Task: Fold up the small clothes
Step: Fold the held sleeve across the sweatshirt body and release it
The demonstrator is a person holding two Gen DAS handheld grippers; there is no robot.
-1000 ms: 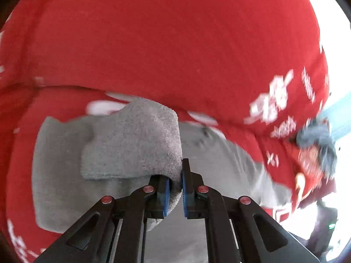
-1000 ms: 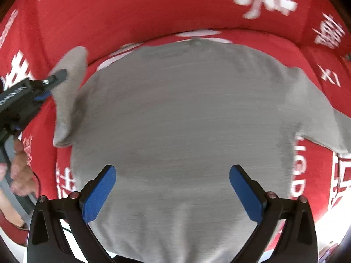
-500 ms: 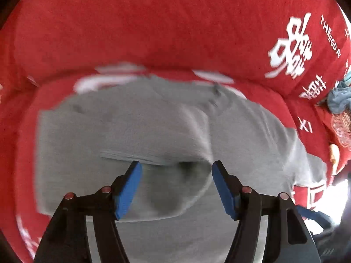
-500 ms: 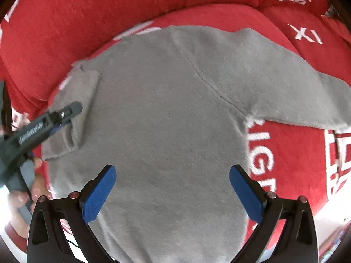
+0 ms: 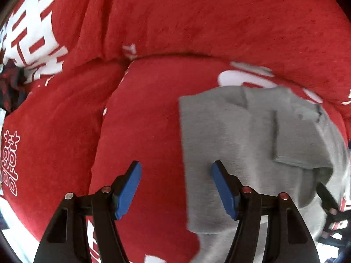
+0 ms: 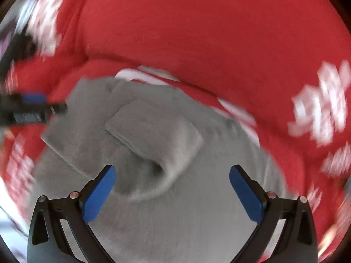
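Observation:
A small grey sweater [image 5: 241, 144] lies flat on a red sofa seat, with one sleeve [image 5: 300, 142] folded across its body. My left gripper [image 5: 175, 188] is open and empty, above the sweater's left edge and the red cushion. In the right wrist view the sweater [image 6: 175, 219] fills the lower middle, with the folded sleeve [image 6: 153, 129] on top. My right gripper [image 6: 172, 194] is open and empty just above the sweater's body, near the sleeve's fold. The left gripper shows at the left edge of the right wrist view [image 6: 33, 107].
The red sofa cover [image 5: 153, 120] has white printed characters, and the backrest [image 6: 197, 32] rises behind the sweater. A seam between cushions [image 5: 103, 114] runs left of the sweater. A dark patterned cloth [image 5: 8, 85] lies at the far left.
My left gripper let go of the sleeve, which now lies folded on the sweater's body, and moved left. My right gripper has swung towards the folded sleeve and stays open.

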